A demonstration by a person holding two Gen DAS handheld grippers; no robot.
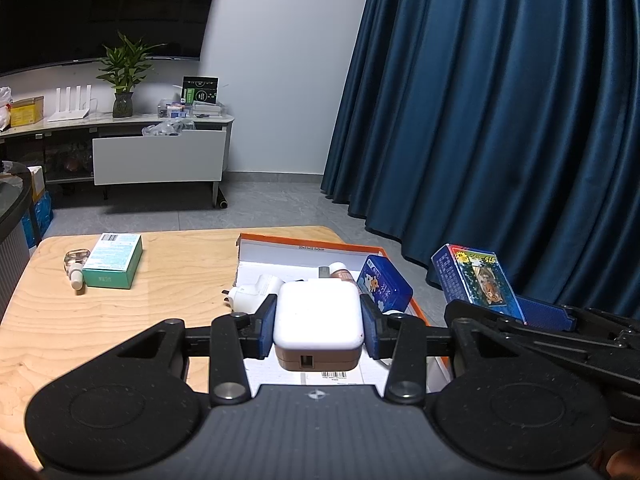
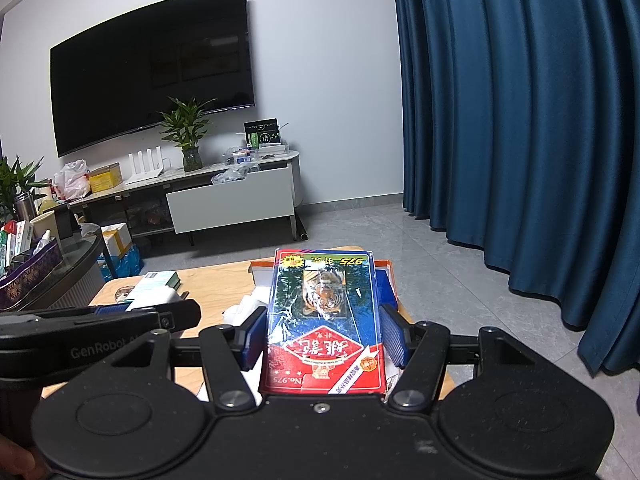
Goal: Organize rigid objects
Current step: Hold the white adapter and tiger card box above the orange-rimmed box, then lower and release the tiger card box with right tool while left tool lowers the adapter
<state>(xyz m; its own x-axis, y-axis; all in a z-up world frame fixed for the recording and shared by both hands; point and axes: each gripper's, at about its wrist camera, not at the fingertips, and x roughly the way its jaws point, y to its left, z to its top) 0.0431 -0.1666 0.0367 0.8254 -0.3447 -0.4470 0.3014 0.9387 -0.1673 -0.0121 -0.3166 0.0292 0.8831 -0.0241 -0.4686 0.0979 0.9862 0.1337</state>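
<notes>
My left gripper [image 1: 319, 320] is shut on a white square charger [image 1: 318, 316] and holds it above the orange-rimmed box [image 1: 312, 242]. The box holds a white plug adapter [image 1: 256, 290], a small bottle [image 1: 342, 270] and a blue tin [image 1: 384, 284]. My right gripper [image 2: 322, 334] is shut on a pack of playing cards with a tiger picture [image 2: 324, 320], above the same box [image 2: 386, 264]; the pack also shows in the left wrist view [image 1: 476, 278]. A teal box [image 1: 114, 260] and a small clear bottle [image 1: 76, 266] lie on the wooden table [image 1: 120, 320] at the far left.
Dark blue curtains [image 1: 500, 120] hang to the right, close to the table's edge. A TV cabinet [image 2: 224, 200] with a plant [image 2: 188, 132] stands across the tiled floor. A round glass side table [image 2: 60, 268] with clutter stands to the left.
</notes>
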